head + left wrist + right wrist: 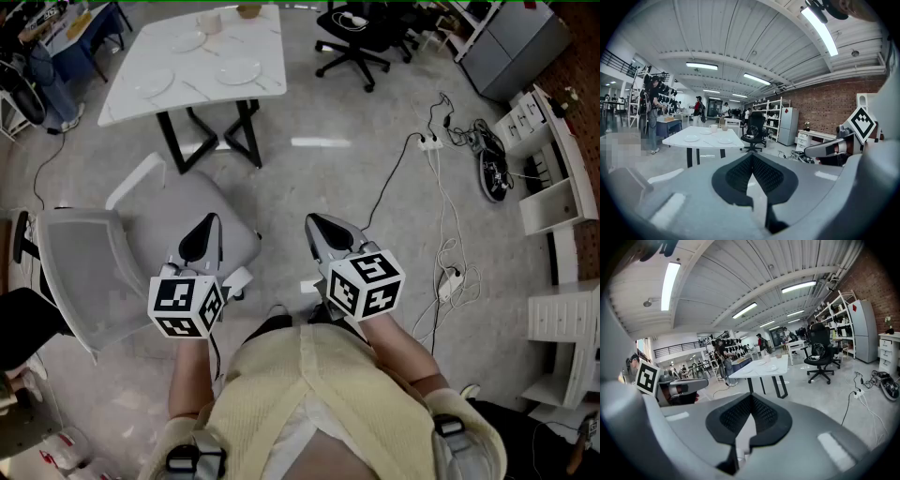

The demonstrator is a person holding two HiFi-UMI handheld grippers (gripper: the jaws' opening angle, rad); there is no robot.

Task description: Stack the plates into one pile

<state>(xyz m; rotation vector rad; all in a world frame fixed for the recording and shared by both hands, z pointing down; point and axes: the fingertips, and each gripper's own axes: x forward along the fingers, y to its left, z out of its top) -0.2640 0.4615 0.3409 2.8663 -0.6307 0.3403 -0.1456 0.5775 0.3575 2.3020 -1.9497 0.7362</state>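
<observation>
**Three plates lie apart on the far table; both grippers clenched on nothing**

The plates are unstacked on the white table (267, 56) at the top of your head view, well apart from you. The far plate (187, 41) sits toward the back. The left plate (153, 82) lies near the table's left edge and the right plate (238, 71) toward its right edge. None of them touches another. Behind them stand a cup (210, 21) and a small bowl (248, 10) (what either one holds can't be made out).

The table rests on black legs on a pale, polished floor (309, 187). A black office chair (361, 33) stands just to the table's right, and a grey chair (94, 272) is near your left side. On the right, a power strip (430, 142) and loose cables trail across the floor toward white shelf units (553, 202). Your gripper views show a brick wall (825, 105), a ribbed white ceiling with strip lights, and people standing beyond the table.

You hold your left gripper (208, 223) and right gripper (314, 223) side by side over the floor, both aimed toward the table. Each has its jaws pressed together with nothing between them.
</observation>
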